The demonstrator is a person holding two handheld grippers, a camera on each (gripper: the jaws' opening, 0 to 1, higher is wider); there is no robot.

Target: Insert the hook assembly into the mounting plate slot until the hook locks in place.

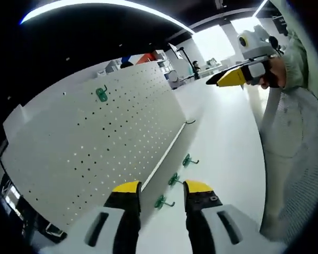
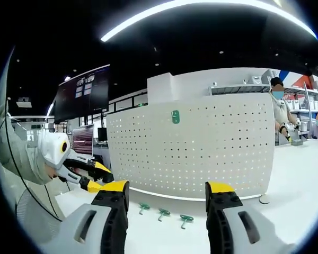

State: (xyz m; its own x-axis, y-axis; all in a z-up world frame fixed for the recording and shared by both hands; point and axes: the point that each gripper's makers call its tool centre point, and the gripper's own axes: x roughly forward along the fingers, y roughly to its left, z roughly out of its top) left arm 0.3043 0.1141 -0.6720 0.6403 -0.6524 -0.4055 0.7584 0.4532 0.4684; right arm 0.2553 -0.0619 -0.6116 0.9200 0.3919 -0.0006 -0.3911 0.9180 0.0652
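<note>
Hooks: three green ones lying loose on white table (image 2: 307, 180), in a row just in front of pegboard's (image 2: 201, 148) foot — left hook (image 2: 143, 207), middle hook (image 2: 163, 213), right hook (image 2: 186, 219). Same three seen in left gripper view between the jaws, near the board's lower edge (image 1: 160, 201) (image 1: 174, 180) (image 1: 188, 160). Laid out apart from one another, presumably so each can be picked singly.

Fourth hook (image 2: 175, 116) already seated high on the board, left of centre; also at (image 1: 101, 94). Board standing upright on the table, holes facing the work side, ready for insertion.

Left gripper (image 1: 162, 191): jaws apart, nothing between them, aimed down at the loose hooks, probably lining up a pick. Not touching any.

Right gripper (image 2: 166, 193): jaws apart, empty, held back and facing the board squarely; apparently waiting. Also visible raised at far right in left gripper view (image 1: 234, 77).

Judgement: pick not yet made; three hooks outstanding.
</note>
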